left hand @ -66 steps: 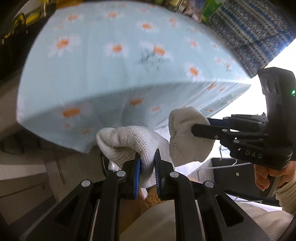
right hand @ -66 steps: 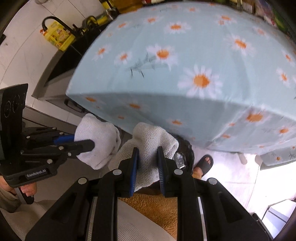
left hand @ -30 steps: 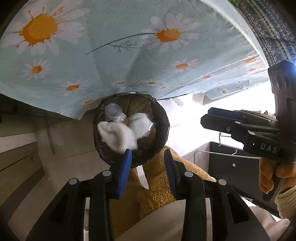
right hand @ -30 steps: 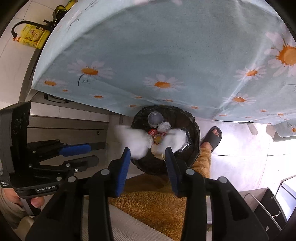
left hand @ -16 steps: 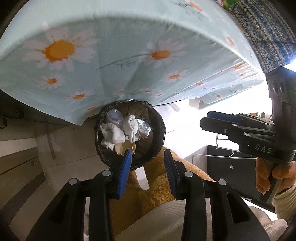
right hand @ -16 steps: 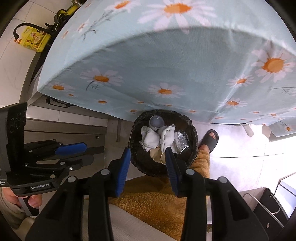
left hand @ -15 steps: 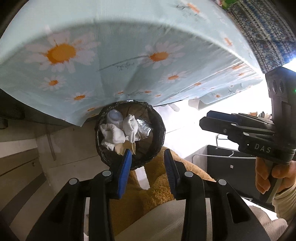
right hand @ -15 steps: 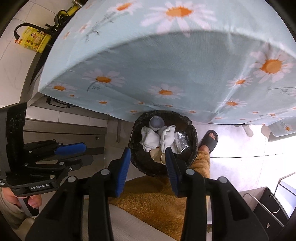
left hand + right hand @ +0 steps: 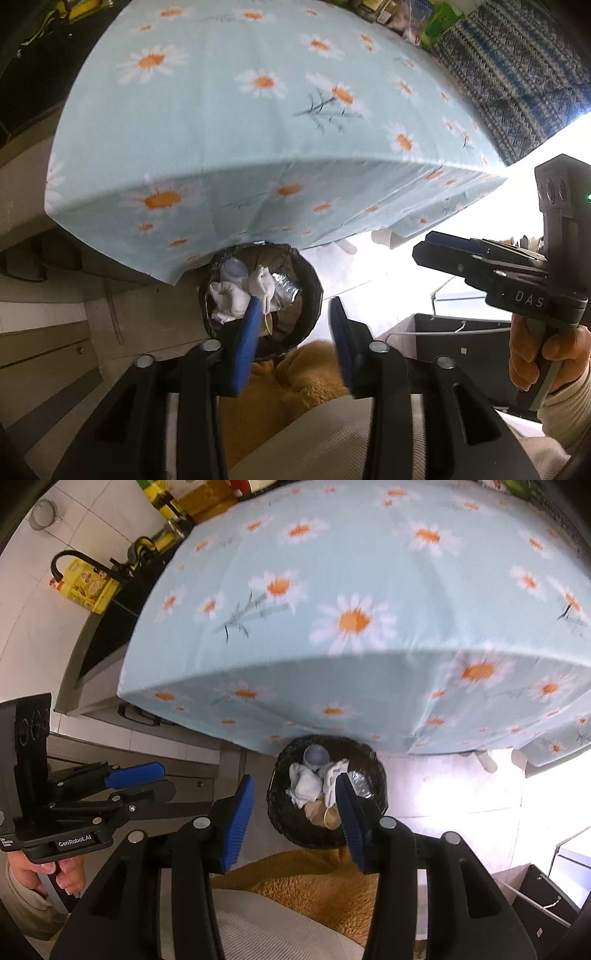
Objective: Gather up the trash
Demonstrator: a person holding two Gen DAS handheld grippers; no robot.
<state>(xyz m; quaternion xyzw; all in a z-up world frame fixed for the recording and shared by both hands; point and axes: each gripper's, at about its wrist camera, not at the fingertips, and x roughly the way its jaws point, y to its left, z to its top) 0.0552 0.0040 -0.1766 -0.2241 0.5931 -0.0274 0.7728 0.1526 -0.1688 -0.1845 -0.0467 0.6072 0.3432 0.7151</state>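
Item: rubbish bin (image 9: 291, 827), black, mesh-sided with a dark liner, standing on the floor just beside the hanging edge of the tablecloth. We are looking down into it from above in both views.

Contents, as we are counting them: two balled white cloths (image 9: 306, 784), lying side by side and touching; a small clear plastic cup (image 9: 316, 755) at the far rim; a crinkled clear wrapper (image 9: 360, 781) to the right; some tan scraps (image 9: 325, 814) at the near side. All of it is lying inside the bin; nothing is hanging over the rim.

Item: left tongs (image 9: 291, 338). We are seeing the jaws opening, with nothing between the blue pads; the bin only shows through the gap.

Item: right tongs (image 9: 295, 814). Likewise opening, likewise carrying nothing.

Item: surface under the daisy tablecloth (image 9: 369, 572). The stretch we are seeing is bare of litter. Bottles and packets are crowding the far edge, too blurred for us to sort into rubbish or keepers.

Progress, as we are judging it: the cloths are already binned and both tongs are free, so this round of collecting looks done. We are finding no loose rubbish on the visible floor either. What is left depends on parts of the room outside these views; if anything remains, we are expecting it among the clutter at the far side of the surface.
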